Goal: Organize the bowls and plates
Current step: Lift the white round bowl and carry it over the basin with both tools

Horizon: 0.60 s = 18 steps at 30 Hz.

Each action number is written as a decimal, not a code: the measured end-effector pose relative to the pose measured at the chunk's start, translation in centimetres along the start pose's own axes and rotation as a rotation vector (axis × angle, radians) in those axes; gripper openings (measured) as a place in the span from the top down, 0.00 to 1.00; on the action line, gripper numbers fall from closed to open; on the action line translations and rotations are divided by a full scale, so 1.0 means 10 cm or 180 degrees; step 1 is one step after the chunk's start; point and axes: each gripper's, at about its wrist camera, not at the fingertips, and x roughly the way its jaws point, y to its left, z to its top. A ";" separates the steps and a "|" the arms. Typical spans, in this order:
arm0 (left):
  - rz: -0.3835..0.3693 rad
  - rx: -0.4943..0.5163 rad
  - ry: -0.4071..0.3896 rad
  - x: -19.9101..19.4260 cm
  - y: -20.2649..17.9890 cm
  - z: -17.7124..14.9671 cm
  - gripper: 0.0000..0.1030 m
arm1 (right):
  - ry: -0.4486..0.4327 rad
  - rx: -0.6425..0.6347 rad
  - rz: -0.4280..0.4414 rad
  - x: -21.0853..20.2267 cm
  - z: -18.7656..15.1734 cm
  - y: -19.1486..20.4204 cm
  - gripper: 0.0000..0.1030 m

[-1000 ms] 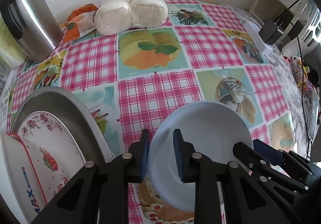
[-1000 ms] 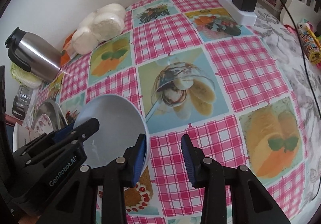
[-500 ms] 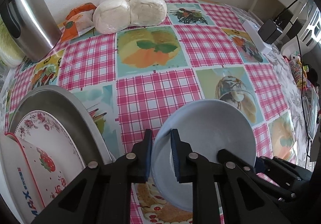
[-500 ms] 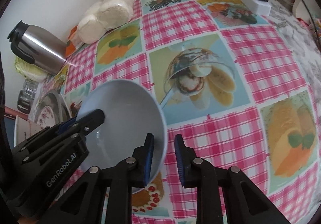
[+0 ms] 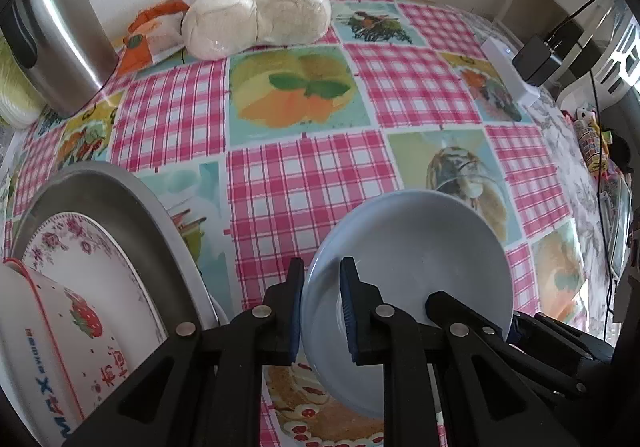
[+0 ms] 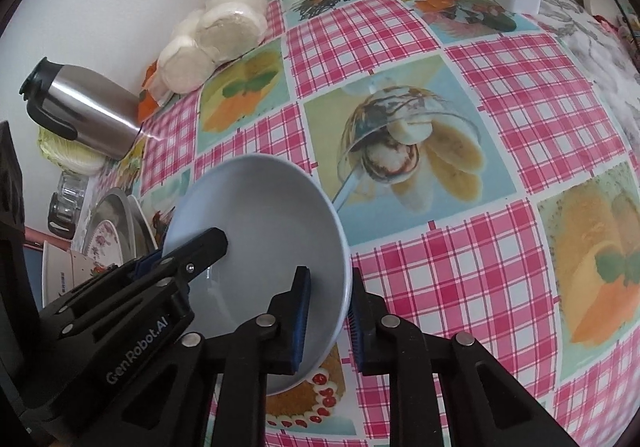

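Note:
A pale blue bowl (image 5: pixel 420 259) (image 6: pixel 260 227) is held tilted just over the checked tablecloth, gripped from both sides. My left gripper (image 5: pixel 322 275) is shut on its left rim, one pad inside and one outside. My right gripper (image 6: pixel 330 287) straddles the opposite rim; its jaws are closing and both pads press the wall. To the left, a steel basin (image 5: pixel 100 183) holds a floral plate (image 5: pixel 92 259), and a white bowl with a strawberry print (image 5: pixel 52 327) lies in front of it.
A steel thermos jug (image 5: pixel 60 47) and a bag of white buns (image 5: pixel 260 15) stand along the back wall. A white power strip with a black charger (image 5: pixel 516 75) lies at the far right, near the table's edge with cluttered items beyond.
The right gripper's jaws have come together on the bowl's rim, which was beside them before. The bowl now sits higher and more tilted. The left gripper kept its grip.

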 end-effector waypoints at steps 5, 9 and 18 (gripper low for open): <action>-0.0036 0.0012 -0.0163 -0.20 -0.03 0.04 0.82 | -0.0058 0.0031 0.0054 -0.09 0.02 0.00 0.81; -0.0089 -0.0002 -0.0323 -0.42 -0.02 0.08 0.82 | -0.0213 -0.0023 0.0074 -0.29 0.06 0.05 0.81; -0.0218 -0.0072 -0.0702 -0.99 0.08 0.10 0.82 | -0.0547 -0.0100 0.0221 -0.79 0.12 0.27 0.81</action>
